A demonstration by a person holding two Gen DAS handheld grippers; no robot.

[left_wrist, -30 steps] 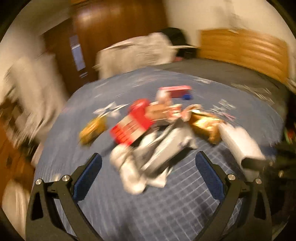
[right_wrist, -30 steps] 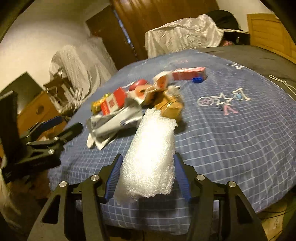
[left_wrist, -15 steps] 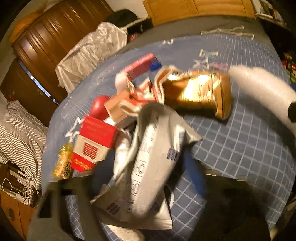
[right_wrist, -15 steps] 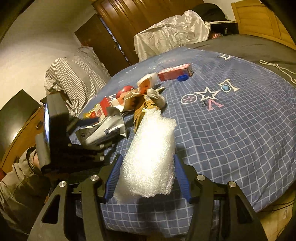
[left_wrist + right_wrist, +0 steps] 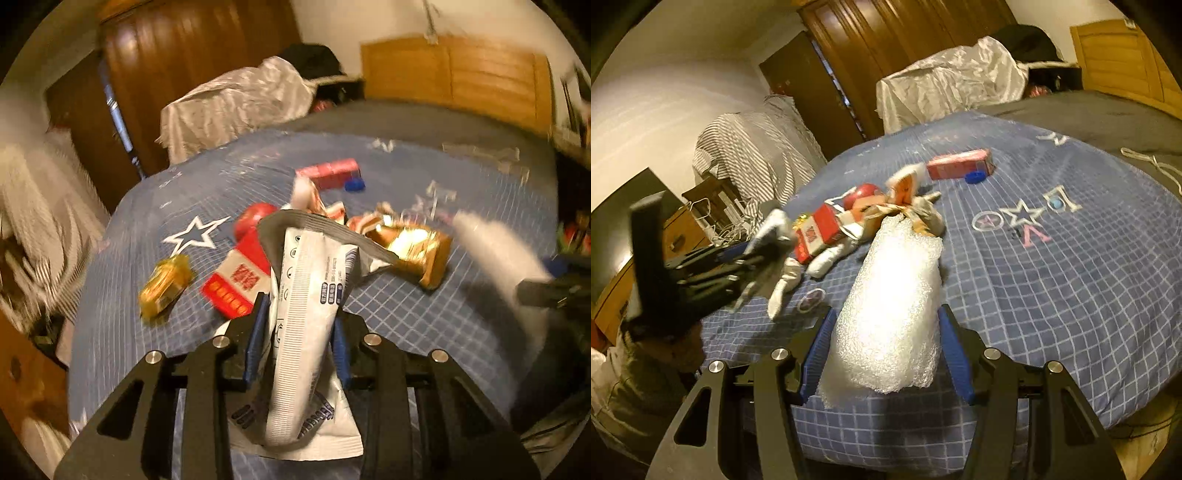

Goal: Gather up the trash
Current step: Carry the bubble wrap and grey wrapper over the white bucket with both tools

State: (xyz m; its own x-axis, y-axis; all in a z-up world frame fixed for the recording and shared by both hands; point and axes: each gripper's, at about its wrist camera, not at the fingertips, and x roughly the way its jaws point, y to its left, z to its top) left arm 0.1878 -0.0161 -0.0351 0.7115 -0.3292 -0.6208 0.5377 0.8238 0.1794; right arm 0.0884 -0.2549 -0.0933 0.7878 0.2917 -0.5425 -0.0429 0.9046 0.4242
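My left gripper (image 5: 299, 339) is shut on a grey and white plastic mailer bag (image 5: 306, 295), lifted off the blue checked bedspread (image 5: 424, 310). My right gripper (image 5: 886, 354) is shut on a roll of white bubble wrap (image 5: 894, 306) above the bed's near edge. Trash lies in a pile on the bed: a red and white carton (image 5: 240, 280), a yellow wrapper (image 5: 164, 288), a gold foil bag (image 5: 417, 247), a red ball (image 5: 255, 218), a pink box (image 5: 328, 175) and a blue cap (image 5: 354, 184). The left gripper (image 5: 713, 269) shows blurred in the right wrist view.
A silver-covered heap (image 5: 949, 81) sits at the bed's far end before dark wooden wardrobes (image 5: 886, 40). Striped cloth (image 5: 757, 155) hangs over a chair at the left. A wooden headboard (image 5: 454, 77) stands at the right. A grey blanket (image 5: 1089, 118) covers the far right of the bed.
My left gripper went into the pile, closed on the mailer bag and lifted it back off the bed. My right gripper kept holding the bubble wrap, shifting only slightly.
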